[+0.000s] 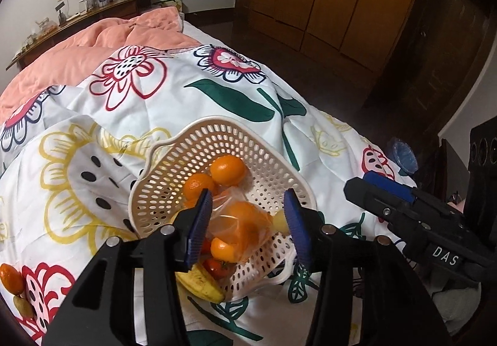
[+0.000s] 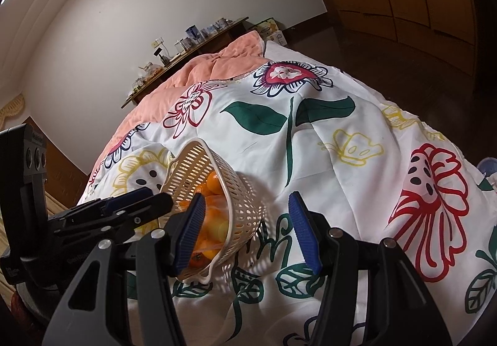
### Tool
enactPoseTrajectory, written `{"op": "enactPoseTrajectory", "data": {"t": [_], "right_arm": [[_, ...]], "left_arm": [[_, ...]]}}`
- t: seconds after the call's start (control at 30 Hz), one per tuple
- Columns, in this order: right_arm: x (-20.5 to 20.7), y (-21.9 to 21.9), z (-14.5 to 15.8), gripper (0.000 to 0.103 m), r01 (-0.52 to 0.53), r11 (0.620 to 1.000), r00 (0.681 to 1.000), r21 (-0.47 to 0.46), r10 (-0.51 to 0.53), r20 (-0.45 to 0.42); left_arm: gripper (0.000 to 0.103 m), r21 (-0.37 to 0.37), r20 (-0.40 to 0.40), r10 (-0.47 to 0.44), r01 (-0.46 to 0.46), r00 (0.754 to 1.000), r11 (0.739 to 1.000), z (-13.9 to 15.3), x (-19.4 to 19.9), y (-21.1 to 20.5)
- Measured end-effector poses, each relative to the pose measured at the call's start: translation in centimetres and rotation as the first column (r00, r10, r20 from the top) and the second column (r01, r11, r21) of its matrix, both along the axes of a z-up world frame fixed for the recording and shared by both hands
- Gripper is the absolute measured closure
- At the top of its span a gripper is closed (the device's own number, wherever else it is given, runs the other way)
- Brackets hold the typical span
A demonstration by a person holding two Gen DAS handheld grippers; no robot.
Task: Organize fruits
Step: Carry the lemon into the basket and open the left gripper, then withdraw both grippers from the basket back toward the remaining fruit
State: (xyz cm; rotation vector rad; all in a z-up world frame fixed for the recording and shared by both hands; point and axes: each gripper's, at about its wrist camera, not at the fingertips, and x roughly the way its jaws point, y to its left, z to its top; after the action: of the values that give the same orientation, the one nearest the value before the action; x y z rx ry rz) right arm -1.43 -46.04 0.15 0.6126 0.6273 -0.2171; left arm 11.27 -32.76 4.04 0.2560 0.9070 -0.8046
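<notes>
basket [image 1: 174, 166]: perforated, tipped on the bed [image 1: 217, 97] near its foot edge; oranges, bagged oranges [image 1: 239, 218], banana inside.
left hand-held gripper [image 1: 247, 223]: part open, straddling bag, pads clear.
right hand-held gripper [image 2: 247, 226]: part open, empty.
step advice: stray orange [image 1: 11, 279] to be collected next; basket best steadied.
unclear: small red fruits.
</notes>
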Motion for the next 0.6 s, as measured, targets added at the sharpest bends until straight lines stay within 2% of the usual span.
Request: {"op": "enactPoseTrajectory", "data": {"t": [0.23, 0.3, 0.37, 0.47, 0.6], "right_arm": [[0.0, 0.2, 0.0, 0.047, 0.001, 1.0, 1.0, 0.002, -0.001, 0.0], [0.0, 0.2, 0.0, 0.047, -0.002, 1.0, 1.0, 0.001, 0.002, 0.0], [0.0, 0.5, 0.1, 0.047, -0.005, 1.0, 1.0, 0.0, 0.005, 0.0], [0.1, 0.8, 0.3, 0.044, -0.01, 1.0, 1.0, -0.002, 0.01, 0.0], [0.0, 1.1, 0.6, 0.041, -0.009, 1.0, 1.0, -0.004, 0.009, 0.004]], "left_arm": [[0.047, -0.001, 0.003, 0.041, -0.041, 0.999, 0.999, 0.3, 0.3, 1.5], [0.042, 0.003, 0.011, 0.046, -0.046, 0.999, 0.999, 0.4, 0.2, 1.7], [0.032, 0.004, 0.023, 0.052, -0.052, 0.998, 0.999, 0.4, 0.1, 2.0], [0.025, 0.004, 0.038, 0.063, -0.063, 0.997, 0.998, 0.6, -0.1, 2.4], [0.022, 0.005, 0.051, 0.087, -0.087, 0.995, 0.996, 0.8, 0.0, 3.1]]}}
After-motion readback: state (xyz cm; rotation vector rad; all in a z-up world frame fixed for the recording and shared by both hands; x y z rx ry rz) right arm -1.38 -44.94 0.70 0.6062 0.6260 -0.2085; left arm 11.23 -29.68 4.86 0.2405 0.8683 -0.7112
